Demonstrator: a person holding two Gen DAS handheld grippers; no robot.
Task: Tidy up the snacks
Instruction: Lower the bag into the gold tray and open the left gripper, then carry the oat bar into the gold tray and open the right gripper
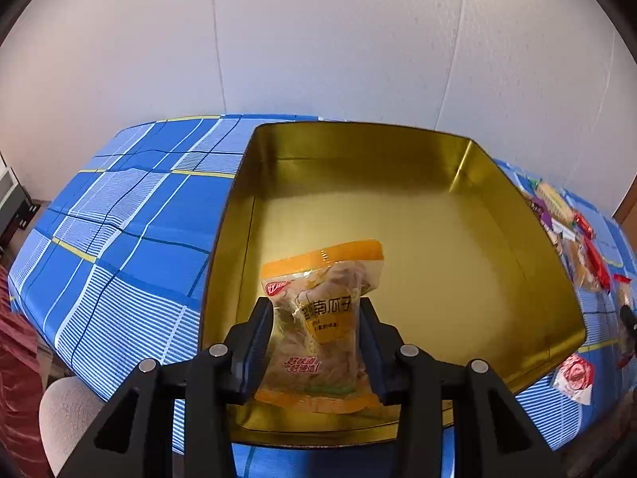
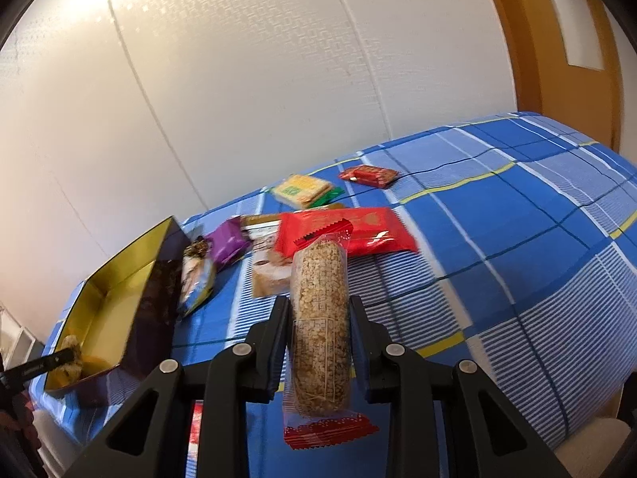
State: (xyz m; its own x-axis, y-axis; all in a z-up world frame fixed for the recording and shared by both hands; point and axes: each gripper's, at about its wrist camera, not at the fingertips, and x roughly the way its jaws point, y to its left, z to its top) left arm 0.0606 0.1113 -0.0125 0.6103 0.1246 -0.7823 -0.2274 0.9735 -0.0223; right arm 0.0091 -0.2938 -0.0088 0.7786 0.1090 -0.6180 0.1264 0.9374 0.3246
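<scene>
A gold-lined tin box (image 1: 517, 215) stands open on the blue checked cloth; it also shows at the left of the right wrist view (image 2: 131, 267). My left gripper (image 1: 316, 310) is shut on a yellow packet of pumpkin seeds (image 1: 322, 318) and holds it inside the box near the front wall. My right gripper (image 2: 318, 310) is shut on a clear-wrapped grain bar with red ends (image 2: 318, 326), held above the cloth to the right of the box.
Several loose snacks lie right of the box: a red packet (image 2: 354, 231), a purple packet (image 2: 229, 243), a yellow cracker pack (image 2: 302, 189), a small red pack (image 2: 368, 175). A white-and-red packet (image 1: 573, 374) lies by the box's front right corner. A wall stands behind.
</scene>
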